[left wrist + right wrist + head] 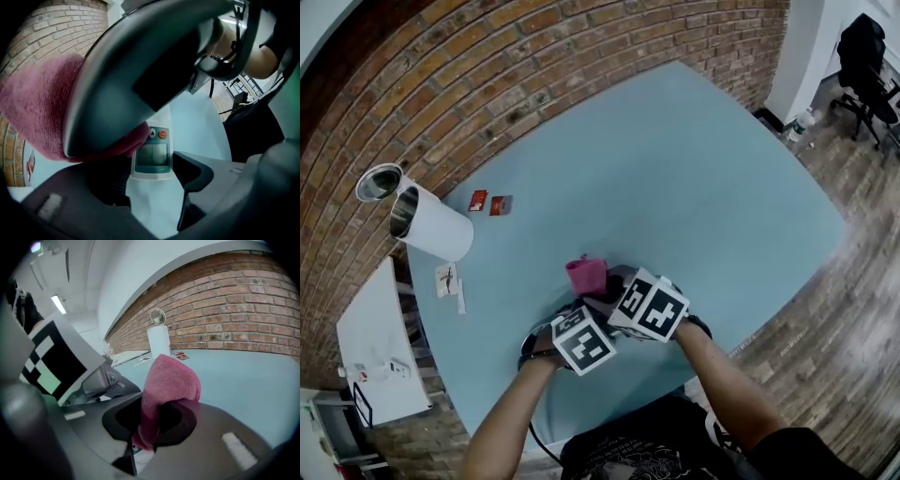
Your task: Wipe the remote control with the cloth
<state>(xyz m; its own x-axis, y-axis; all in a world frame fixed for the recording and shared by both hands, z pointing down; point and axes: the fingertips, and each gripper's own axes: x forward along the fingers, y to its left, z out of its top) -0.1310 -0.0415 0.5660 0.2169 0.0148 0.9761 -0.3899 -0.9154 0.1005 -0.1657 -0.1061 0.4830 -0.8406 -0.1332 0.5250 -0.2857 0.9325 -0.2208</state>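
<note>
Head view: from high above, facing steeply down on the blue table, brick wall along the top; left gripper view: very near, facing down between its own jaws onto the remote control; right gripper view: low over the table, near level, facing the wall; all three share the pink cloth; head and right gripper views share the white cylinder.
</note>
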